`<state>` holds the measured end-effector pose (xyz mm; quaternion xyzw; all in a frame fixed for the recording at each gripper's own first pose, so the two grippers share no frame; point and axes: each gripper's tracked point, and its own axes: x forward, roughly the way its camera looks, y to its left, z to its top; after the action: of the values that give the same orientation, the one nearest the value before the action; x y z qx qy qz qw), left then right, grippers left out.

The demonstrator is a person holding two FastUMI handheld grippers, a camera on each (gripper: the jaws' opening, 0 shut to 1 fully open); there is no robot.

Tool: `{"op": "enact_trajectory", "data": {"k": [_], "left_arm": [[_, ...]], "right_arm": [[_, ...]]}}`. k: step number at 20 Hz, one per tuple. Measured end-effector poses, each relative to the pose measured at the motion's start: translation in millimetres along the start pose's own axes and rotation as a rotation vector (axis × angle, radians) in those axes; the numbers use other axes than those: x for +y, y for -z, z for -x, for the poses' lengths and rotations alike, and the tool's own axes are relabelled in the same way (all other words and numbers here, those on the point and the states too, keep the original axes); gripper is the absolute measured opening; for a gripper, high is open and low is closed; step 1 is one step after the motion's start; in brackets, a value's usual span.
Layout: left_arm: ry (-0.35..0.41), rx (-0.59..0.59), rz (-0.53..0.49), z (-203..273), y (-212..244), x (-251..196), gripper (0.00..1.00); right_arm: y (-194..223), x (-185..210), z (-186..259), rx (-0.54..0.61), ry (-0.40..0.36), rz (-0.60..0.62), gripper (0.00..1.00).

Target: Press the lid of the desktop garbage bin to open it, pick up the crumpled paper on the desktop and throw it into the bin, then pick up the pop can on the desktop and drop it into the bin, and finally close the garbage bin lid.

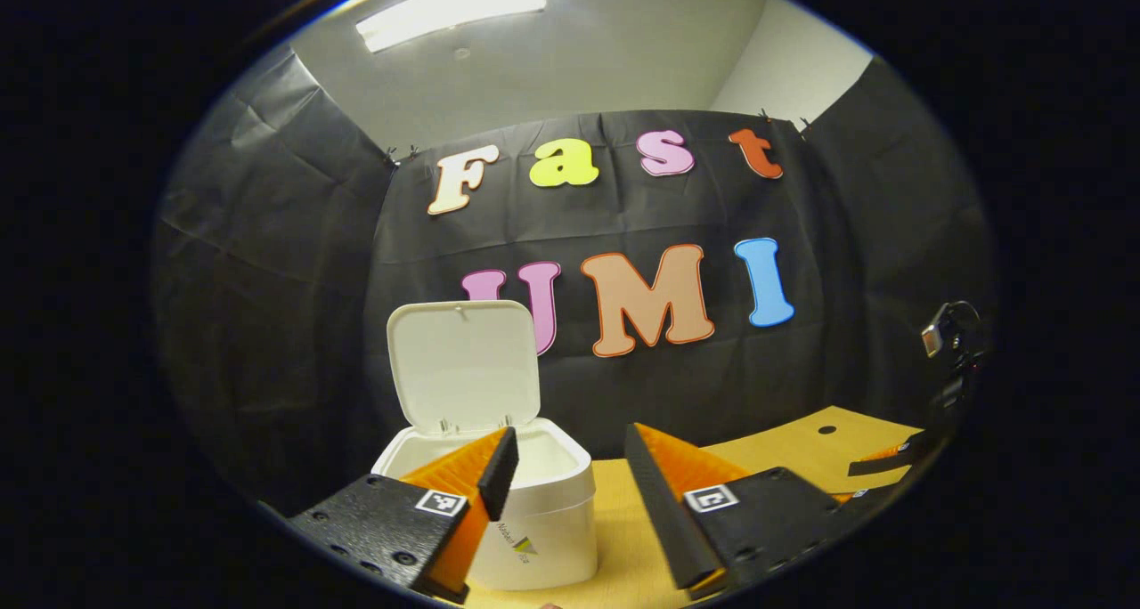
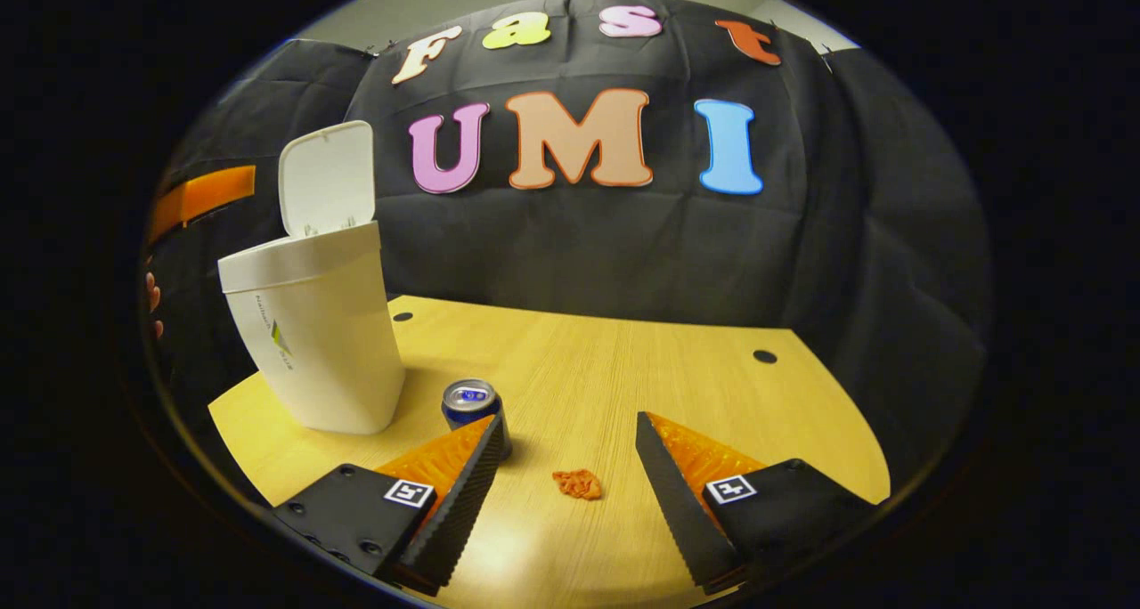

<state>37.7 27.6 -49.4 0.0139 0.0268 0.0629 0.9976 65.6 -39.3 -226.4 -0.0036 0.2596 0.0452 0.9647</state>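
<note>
Lid step done — paper and can are waiting.

The white plastic bin (image 2: 312,342) is standing open; the right gripper (image 2: 570,466) (jaws apart, empty) is hovering with the crumpled orange paper (image 2: 577,483) lying between its jaws, the blue pop can (image 2: 472,404) beside one finger — the left gripper (image 1: 565,475) is gaping too.

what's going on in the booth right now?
A person holds a gripper in each hand at a wooden table. The white garbage bin already has its lid flipped up. The right gripper is open, with the crumpled paper on the table between its fingers, not yet gripped. The pop can stands upright between bin and paper. The left gripper is open and empty, just by the bin's open top. Nothing has been picked up yet.
</note>
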Motion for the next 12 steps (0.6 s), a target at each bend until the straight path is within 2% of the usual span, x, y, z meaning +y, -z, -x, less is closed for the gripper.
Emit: {"op": "enact_trajectory", "data": {"k": [1,2,3,5,7,12], "left_arm": [[-0.007,-0.007,-0.011,1,-3,2,0.85],[-0.008,-0.011,-0.018,2,-3,2,0.85],[-0.013,-0.011,-0.024,3,-2,0,0.83],[-0.023,-0.003,-0.031,3,0,2,0.83],[-0.036,0.01,-0.031,4,4,3,0.83],[-0.098,0.039,-0.066,5,13,25,0.84]], "right_arm": [[5,0,-7,0.019,-0.008,0.0,0.91],[12,-1,-17,0.045,-0.014,0.007,0.88],[21,-4,-28,0.077,-0.016,0.014,0.8],[36,-1,-43,0.138,-0.026,0.012,0.75],[55,2,-63,0.217,-0.044,-0.018,0.63],[79,-11,-90,0.316,-0.023,-0.034,0.6]]}}
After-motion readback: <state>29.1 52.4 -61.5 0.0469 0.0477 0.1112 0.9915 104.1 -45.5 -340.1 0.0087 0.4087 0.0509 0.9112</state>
